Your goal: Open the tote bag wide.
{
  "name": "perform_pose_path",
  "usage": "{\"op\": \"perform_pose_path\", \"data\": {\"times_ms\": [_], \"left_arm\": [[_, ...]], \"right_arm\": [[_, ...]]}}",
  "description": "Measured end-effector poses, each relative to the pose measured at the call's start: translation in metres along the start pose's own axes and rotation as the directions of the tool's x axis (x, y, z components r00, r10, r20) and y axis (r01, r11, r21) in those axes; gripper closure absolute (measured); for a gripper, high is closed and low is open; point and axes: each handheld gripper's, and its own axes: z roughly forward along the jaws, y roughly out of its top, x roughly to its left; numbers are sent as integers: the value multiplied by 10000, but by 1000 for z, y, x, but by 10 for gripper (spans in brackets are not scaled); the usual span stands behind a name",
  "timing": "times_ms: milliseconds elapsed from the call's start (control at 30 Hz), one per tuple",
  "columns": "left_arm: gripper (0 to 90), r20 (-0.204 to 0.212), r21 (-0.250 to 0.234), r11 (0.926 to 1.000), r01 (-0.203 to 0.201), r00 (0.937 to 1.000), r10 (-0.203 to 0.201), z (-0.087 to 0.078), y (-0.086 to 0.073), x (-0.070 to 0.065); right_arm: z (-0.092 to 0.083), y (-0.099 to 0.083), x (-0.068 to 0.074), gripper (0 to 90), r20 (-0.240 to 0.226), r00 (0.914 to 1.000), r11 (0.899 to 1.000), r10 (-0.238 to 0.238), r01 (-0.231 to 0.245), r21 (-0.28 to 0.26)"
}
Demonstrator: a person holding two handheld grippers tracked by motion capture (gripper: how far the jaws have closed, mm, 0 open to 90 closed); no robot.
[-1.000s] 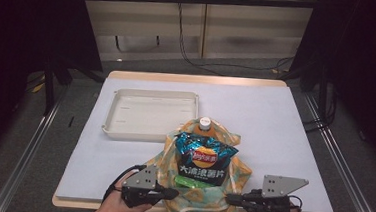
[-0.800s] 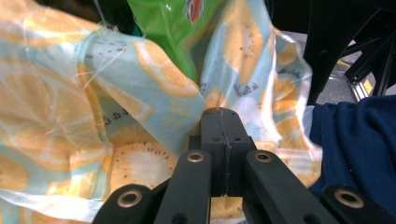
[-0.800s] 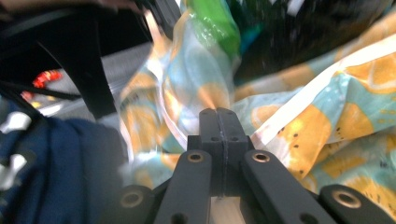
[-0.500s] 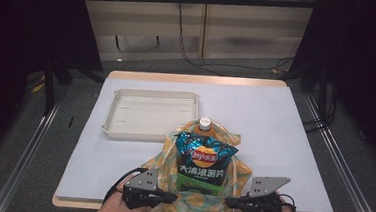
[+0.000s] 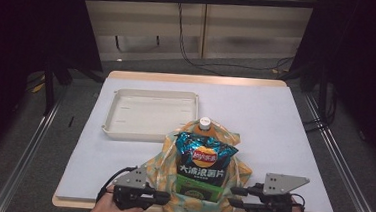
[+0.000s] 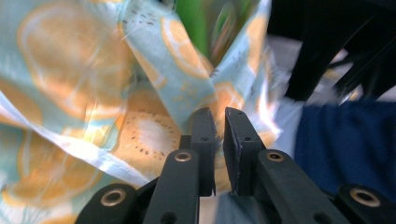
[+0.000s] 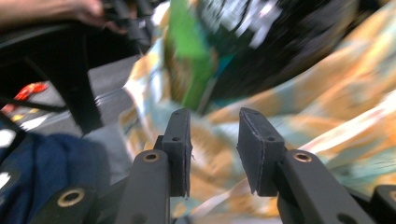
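Two grippers flank the fruit-print bag [image 5: 196, 207] at the table's near edge: left gripper [image 5: 166, 197] barely parted, right gripper [image 5: 232, 197] opening wider, neither gripping. Snacks remain inside; the tray [image 5: 149, 133] awaits unloading.

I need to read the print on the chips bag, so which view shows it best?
The high view: the chips bag stands whole, print facing the camera, inside the fruit-print bag. Both gripper views catch only a blurred dark edge of it.

Pale wall panels [image 5: 231, 34], grey floor [image 5: 48, 141], dark curtains [image 5: 25, 34] at both sides.
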Motion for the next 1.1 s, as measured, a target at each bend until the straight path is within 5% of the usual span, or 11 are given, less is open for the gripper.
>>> {"op": "perform_pose_path", "data": {"times_ms": [167, 400, 500, 633, 700, 733, 933, 1100], "left_arm": [[802, 76, -683, 9975, -182, 9998, 188, -12, 5, 0], [782, -714, -1405, 9900, 76, 9973, -178, -27, 12, 14], [755, -1213, -1828, 9826, 337, 9910, -566, -30, 19, 23], [689, -2003, -2097, 9778, -25, 9789, -404, -26, 32, 41], [629, -1902, -2358, 9713, 308, 9787, -772, -22, 36, 51], [599, -2126, -2335, 9721, 213, 9744, -724, -17, 40, 53], [482, -2208, -2283, 9735, 101, 9734, -618, -3, 53, 60], [777, -2464, -1801, 9836, 130, 9674, -579, -4, 49, 67]], "right_arm": [[-10, 7, -13, 659, 760, 9968, 9982, 229, -186, -568], [-17, 14, -34, 676, 1366, 9898, 9966, 413, -312, -756], [-22, 22, -50, 712, 1792, 9827, 9939, 476, -287, -1069], [-26, 38, -73, 775, 2630, 9642, 9898, 332, 48, -1425], [-23, 47, -84, 773, 2610, 9643, 9875, 455, -40, -1573], [-22, 50, -87, 765, 2698, 9619, 9881, 446, -26, -1538], [3, 66, -109, 600, 2446, 9677, 9869, 614, -222, -1597], [25, 73, -115, 531, 2379, 9704, 9955, 409, -193, -923]]}}
